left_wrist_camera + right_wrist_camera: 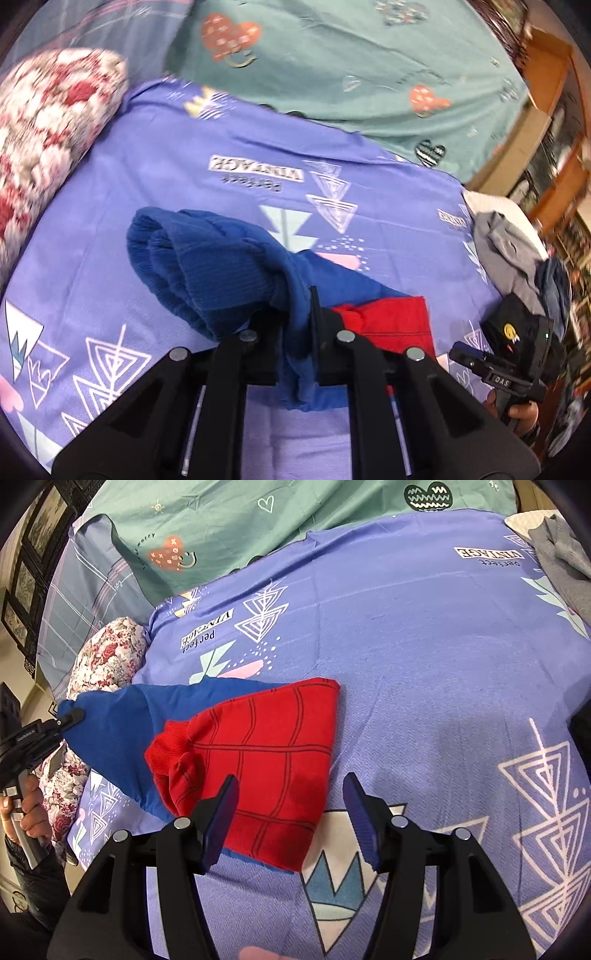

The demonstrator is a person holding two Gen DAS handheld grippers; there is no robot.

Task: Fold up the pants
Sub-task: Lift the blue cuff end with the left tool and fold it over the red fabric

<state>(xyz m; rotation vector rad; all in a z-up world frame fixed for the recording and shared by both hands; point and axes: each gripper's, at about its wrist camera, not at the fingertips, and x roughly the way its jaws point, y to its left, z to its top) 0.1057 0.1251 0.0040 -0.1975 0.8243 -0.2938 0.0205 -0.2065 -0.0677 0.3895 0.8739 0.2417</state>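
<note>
firmly, left gripper [295,317] pinches blue pants [221,266].

Bed [424,672] w/ purple printed sheet: red-blue pants [266,753] lie on it, floral pillow [107,653] at left, grey clothes [565,561], maybe a pile, far right.

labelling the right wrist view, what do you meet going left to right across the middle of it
left hand-held gripper pinching the blue part of the pants → red part of the pants → bare purple bedsheet
</note>
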